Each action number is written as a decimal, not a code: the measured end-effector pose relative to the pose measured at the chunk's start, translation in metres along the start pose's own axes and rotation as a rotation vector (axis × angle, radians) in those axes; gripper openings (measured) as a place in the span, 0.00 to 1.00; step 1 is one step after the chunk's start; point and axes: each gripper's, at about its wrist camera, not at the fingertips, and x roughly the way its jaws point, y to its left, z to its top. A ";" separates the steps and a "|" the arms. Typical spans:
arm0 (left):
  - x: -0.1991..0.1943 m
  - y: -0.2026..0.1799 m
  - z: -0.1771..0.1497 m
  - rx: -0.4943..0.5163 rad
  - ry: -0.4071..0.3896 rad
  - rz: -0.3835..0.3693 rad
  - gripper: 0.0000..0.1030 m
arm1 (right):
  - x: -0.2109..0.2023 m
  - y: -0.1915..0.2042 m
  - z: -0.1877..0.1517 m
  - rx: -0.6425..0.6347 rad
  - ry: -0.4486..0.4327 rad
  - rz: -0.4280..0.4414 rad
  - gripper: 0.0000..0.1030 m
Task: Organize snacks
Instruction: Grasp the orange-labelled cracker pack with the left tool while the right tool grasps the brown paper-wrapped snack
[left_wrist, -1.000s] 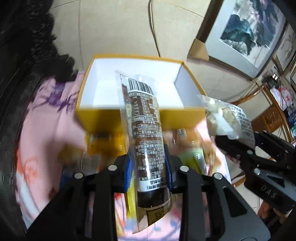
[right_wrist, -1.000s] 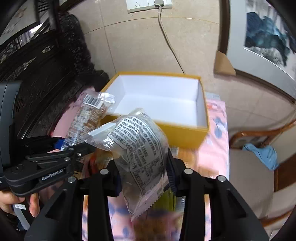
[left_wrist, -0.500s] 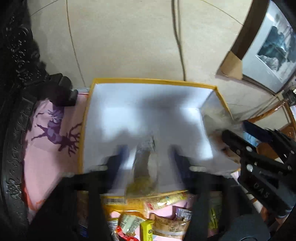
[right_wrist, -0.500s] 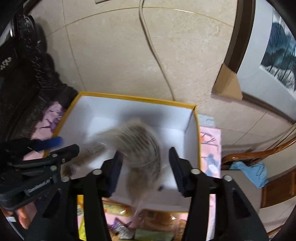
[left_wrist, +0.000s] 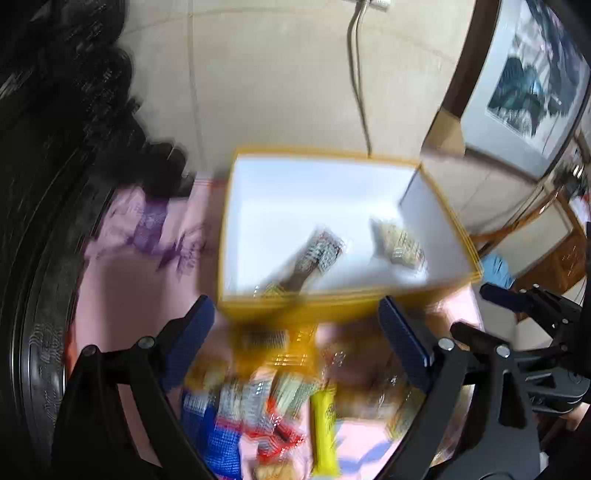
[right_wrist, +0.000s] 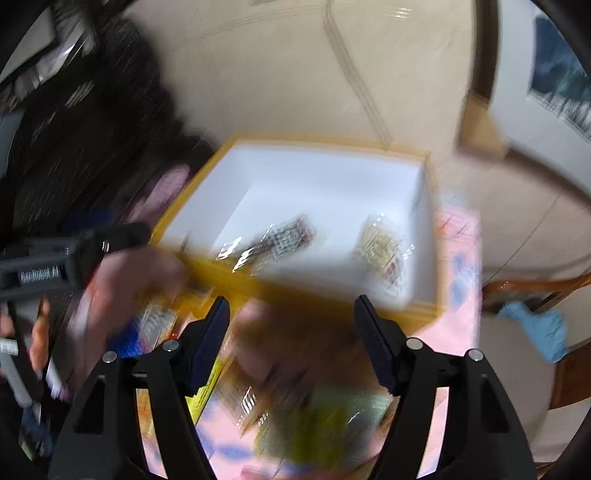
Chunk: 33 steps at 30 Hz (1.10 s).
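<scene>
A yellow box with a white inside stands on the pink cloth; it also shows in the right wrist view. Inside it lie a long brown snack packet and a clear pale snack bag. My left gripper is open and empty, just in front of the box. My right gripper is open and empty, also in front of the box. Several loose snack packets lie on the cloth below both grippers. Both views are blurred.
The pink patterned cloth covers the table. A dark carved chair stands at the left. A tiled wall with a hanging cable is behind the box. A wooden chair with a blue rag is at the right.
Both grippers carried their packets over the box, opened and dropped them inside. Both grippers have now pulled back toward the loose snacks, empty.
</scene>
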 end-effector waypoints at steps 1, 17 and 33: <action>0.000 0.004 -0.019 -0.005 0.017 0.009 0.89 | 0.009 0.008 -0.014 -0.024 0.035 0.025 0.68; -0.009 0.032 -0.172 -0.086 0.256 -0.058 0.89 | 0.117 0.067 -0.068 -0.523 0.282 0.110 0.66; 0.029 0.022 -0.190 -0.061 0.325 -0.086 0.89 | 0.082 0.081 -0.155 -0.304 0.354 0.052 0.38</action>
